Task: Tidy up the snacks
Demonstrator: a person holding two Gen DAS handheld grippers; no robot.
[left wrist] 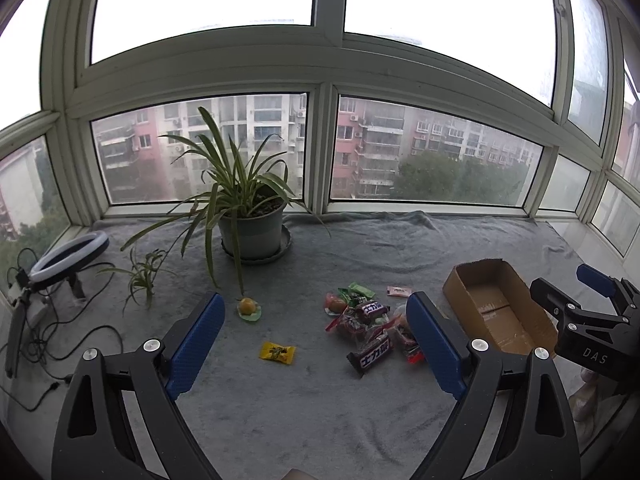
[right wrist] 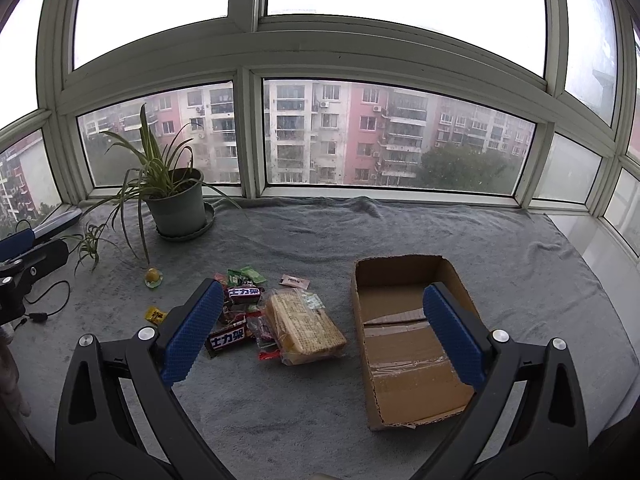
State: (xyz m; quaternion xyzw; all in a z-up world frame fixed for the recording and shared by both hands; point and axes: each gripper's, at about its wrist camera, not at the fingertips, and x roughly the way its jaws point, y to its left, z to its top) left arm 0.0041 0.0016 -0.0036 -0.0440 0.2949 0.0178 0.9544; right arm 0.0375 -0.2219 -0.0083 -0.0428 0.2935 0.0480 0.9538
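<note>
A pile of wrapped snacks (left wrist: 366, 326) lies on the grey blanket (left wrist: 304, 400), with dark chocolate bars (right wrist: 226, 337), a clear pack of biscuits (right wrist: 306, 328), a yellow candy (left wrist: 277, 353) and an orange jelly cup (left wrist: 248, 307) set apart to the left. An empty open cardboard box (right wrist: 408, 344) stands to the right of the pile. My left gripper (left wrist: 316, 320) is open and empty, held above the blanket near the pile. My right gripper (right wrist: 322, 306) is open and empty, above the gap between pile and box; it also shows in the left wrist view (left wrist: 576, 300).
A potted spider plant (left wrist: 252, 220) stands at the back left by the window, its long leaves reaching toward the jelly cup. A ring light (left wrist: 68, 256) and cables (left wrist: 60, 344) lie at the far left. A white sill (right wrist: 592, 240) borders the blanket on the right.
</note>
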